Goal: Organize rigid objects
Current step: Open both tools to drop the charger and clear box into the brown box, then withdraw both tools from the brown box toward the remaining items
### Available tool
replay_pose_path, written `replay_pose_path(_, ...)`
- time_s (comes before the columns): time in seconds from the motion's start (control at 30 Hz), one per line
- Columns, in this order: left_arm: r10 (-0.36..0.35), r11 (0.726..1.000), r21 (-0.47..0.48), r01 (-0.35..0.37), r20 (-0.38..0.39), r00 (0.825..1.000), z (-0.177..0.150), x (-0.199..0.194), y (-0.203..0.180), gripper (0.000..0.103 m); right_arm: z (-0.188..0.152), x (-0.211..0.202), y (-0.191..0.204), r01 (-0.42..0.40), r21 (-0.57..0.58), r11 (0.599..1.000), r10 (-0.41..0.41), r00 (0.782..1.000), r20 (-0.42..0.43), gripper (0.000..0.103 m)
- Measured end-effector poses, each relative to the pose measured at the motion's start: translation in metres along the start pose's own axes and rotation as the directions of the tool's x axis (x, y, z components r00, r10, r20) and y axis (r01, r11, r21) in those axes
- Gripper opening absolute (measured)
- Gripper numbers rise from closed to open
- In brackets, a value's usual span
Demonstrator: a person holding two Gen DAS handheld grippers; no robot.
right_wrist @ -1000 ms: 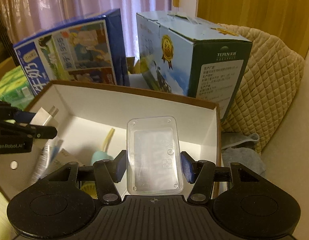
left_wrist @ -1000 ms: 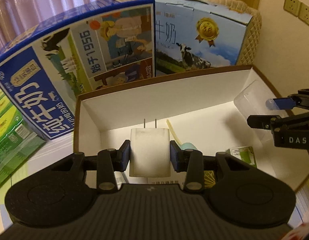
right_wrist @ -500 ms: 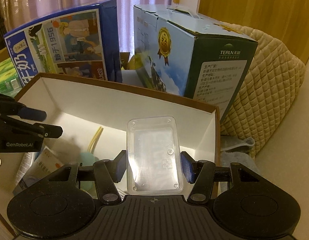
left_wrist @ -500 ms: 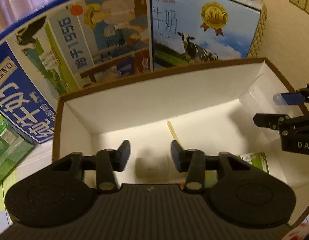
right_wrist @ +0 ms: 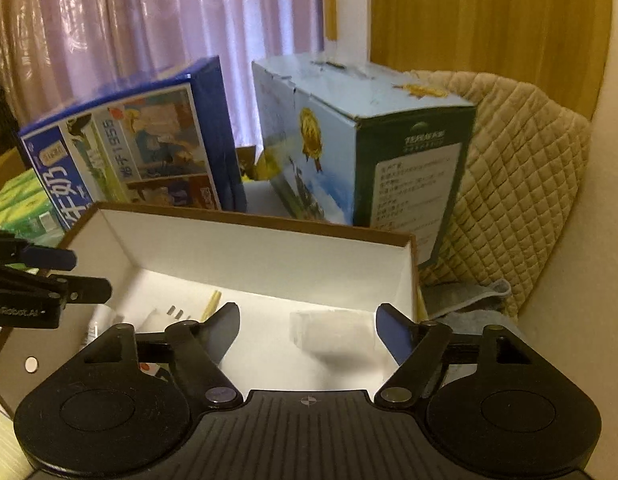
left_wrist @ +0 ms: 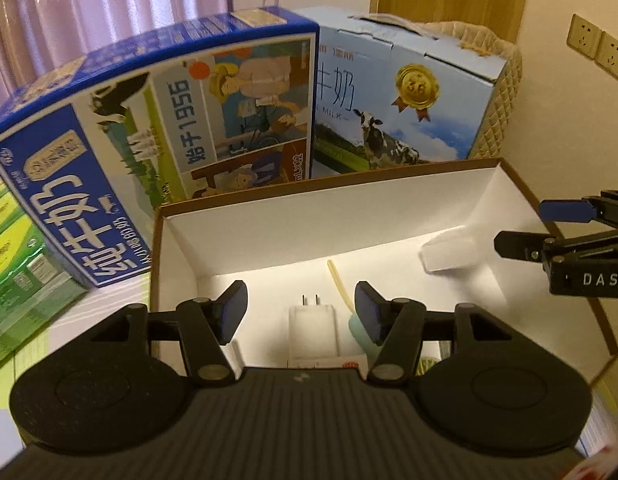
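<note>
A brown box with a white inside (left_wrist: 309, 224) (right_wrist: 269, 256) lies in front of both grippers. The white plug adapter (left_wrist: 313, 334) rests on the box floor, prongs pointing away, below my left gripper (left_wrist: 301, 312), whose jaws are opening with nothing pressed between them. The clear plastic case (right_wrist: 333, 330) (left_wrist: 449, 254) is blurred near the box's right end, below my right gripper (right_wrist: 309, 330) (left_wrist: 549, 226), whose jaws are opening and no longer touch it. A yellowish straw (left_wrist: 341, 284) and a pale green object (left_wrist: 359, 330) also lie in the box.
Behind the box stand a dark blue milk carton (left_wrist: 149, 140) (right_wrist: 141, 156) and a light blue milk carton (left_wrist: 401, 96) (right_wrist: 349, 148). Green packs (left_wrist: 17, 276) lie at the left. A quilted beige cushion (right_wrist: 521, 168) and a grey cloth (right_wrist: 469, 304) lie at the right.
Both grippers let go: the left dropped the plug adapter into the box, then the right released the clear case, which is falling. Both sets of jaws widened.
</note>
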State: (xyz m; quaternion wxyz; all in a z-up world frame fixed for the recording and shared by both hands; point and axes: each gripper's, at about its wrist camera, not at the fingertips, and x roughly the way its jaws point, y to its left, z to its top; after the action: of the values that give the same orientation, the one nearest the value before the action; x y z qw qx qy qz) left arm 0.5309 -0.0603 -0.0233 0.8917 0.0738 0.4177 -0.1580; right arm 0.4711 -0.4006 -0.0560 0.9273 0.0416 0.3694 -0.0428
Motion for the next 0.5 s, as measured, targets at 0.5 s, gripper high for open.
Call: replay_pose_path(0.5, -0.028, 1.000, -0.008, 0.029, 0.088, 0.996, -0.036, -0.104, -0.014, 0.056, -0.033, -0.101, 0.014, -0.077, 0.115, 0.990, 0.069, 0.995, 0.076, 0.074)
